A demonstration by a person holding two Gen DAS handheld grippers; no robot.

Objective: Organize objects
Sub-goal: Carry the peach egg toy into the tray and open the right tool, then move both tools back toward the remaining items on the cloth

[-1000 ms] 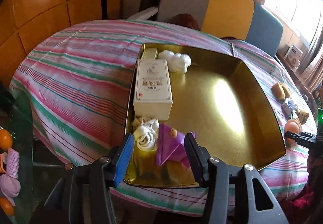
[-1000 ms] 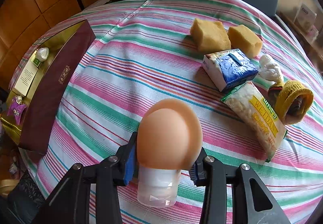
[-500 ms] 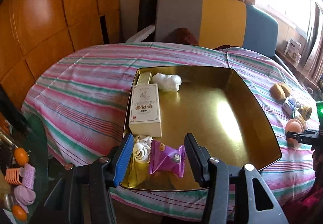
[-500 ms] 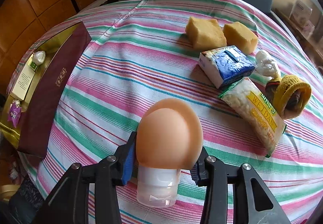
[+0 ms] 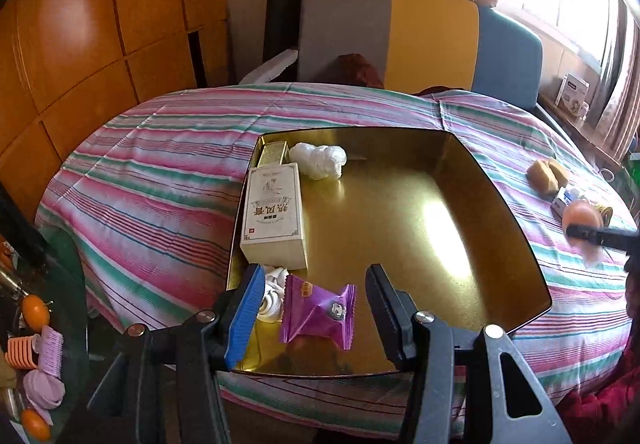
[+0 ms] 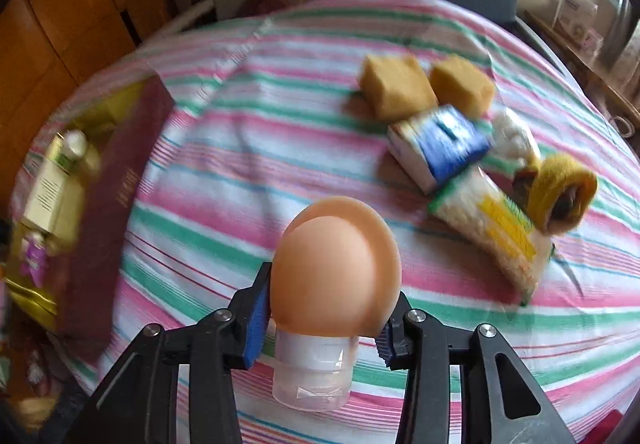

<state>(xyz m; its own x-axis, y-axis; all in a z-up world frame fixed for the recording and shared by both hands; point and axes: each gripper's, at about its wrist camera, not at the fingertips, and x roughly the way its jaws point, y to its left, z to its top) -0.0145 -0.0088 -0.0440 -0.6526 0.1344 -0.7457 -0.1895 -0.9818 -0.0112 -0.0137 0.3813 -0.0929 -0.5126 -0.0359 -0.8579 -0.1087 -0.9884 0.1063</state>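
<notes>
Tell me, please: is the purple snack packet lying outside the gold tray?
No, the purple snack packet lies inside the gold tray, near its front edge beside a white coiled item.

Both grippers look the same: the left gripper (image 5: 310,308) and the right gripper (image 6: 322,318) have black plastic frames with triangular openings, round silver screws at the joints, and two fingers (image 5: 244,314) that carry ribbed blue pads on the inner side.

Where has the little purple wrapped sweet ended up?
In the left wrist view, the purple sweet lies in the gold tray's near-left corner, beside a white coil, just below the cream box.
</notes>
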